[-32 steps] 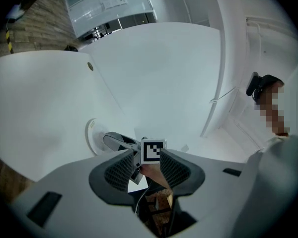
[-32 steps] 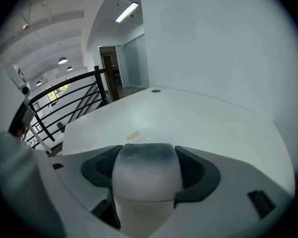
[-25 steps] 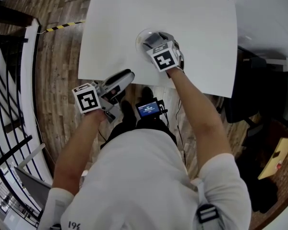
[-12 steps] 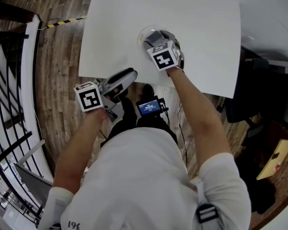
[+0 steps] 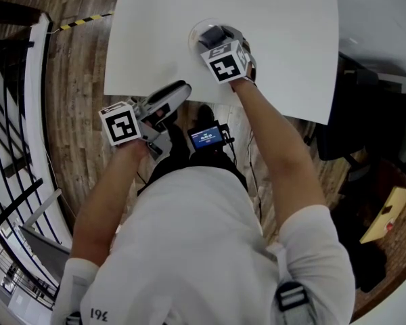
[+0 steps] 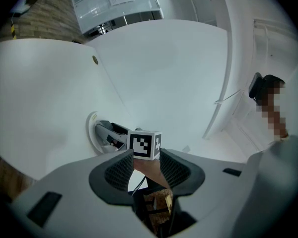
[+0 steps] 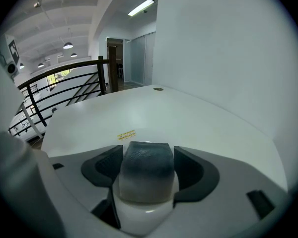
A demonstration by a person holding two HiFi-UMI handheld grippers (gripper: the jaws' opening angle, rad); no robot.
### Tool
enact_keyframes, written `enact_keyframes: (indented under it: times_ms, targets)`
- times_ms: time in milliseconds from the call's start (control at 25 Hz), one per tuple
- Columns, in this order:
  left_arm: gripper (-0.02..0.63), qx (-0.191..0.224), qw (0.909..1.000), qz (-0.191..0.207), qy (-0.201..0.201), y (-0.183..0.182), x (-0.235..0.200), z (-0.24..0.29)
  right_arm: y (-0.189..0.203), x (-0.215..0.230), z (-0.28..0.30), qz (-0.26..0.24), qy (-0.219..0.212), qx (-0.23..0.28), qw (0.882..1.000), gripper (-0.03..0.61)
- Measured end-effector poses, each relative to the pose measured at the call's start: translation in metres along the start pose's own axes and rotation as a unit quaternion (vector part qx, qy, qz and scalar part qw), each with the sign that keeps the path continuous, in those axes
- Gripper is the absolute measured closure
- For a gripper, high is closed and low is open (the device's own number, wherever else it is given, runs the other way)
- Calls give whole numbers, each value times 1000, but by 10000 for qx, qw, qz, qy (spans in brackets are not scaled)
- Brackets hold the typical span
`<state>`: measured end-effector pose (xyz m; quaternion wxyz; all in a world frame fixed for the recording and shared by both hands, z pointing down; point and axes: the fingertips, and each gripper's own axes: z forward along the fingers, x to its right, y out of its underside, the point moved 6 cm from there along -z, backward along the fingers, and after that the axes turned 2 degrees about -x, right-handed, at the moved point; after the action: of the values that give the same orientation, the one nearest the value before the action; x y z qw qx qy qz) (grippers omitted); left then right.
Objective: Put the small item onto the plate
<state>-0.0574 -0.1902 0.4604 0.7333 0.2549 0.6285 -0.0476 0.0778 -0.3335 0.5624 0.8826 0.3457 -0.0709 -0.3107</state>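
Observation:
The small item (image 7: 146, 168) is a dark grey block with a pale lower part. My right gripper (image 7: 148, 170) is shut on it, both pads against its sides. Under it lies the white plate (image 7: 144, 214), and I cannot tell whether the item touches it. In the head view the right gripper (image 5: 216, 45) hangs over the plate (image 5: 195, 35) near the front edge of the white table (image 5: 284, 39). My left gripper (image 5: 178, 93) stands open and holds nothing at the table's front left edge. Its own view looks between its jaws at the right gripper's marker cube (image 6: 144, 145) and the plate (image 6: 93, 130).
A black railing (image 5: 13, 114) and wooden floor with striped tape (image 5: 81, 20) lie to the left. A device with a blue screen (image 5: 206, 137) sits at the person's waist. Dark furniture (image 5: 365, 114) stands to the right. The table has a small round hole (image 7: 158, 89).
The head camera has shifted a little. Both grippers stay about where they were, the right one still over the plate with the item.

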Motion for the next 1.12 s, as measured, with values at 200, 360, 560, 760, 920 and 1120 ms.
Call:
enact_keyframes:
  times_ms: [200,360,560,760,920,1120]
  targets:
    - [466,7,10000,9,23,1,0,0,1,1,2,29,-20,-36,10000,262]
    - [466,-33,9998,179,-16,-1,-1,-1,0,4,2,92,-36,-80,9999,262]
    - [466,56,10000,0,11,0,2,-1,-4,9,-4,178,2,49,9998,262]
    - [466,108,9999,17,54,-1,6,-1,-7,14,-14,261,59,165,9995,262]
    - [466,150,9997,133,120,-2,11,-2,-8,18,-28,386,114,312,9987,262]
    - [466,223,9993,221,185,-4,16,-4,-8,21,-43,436,148,408,9981,262]
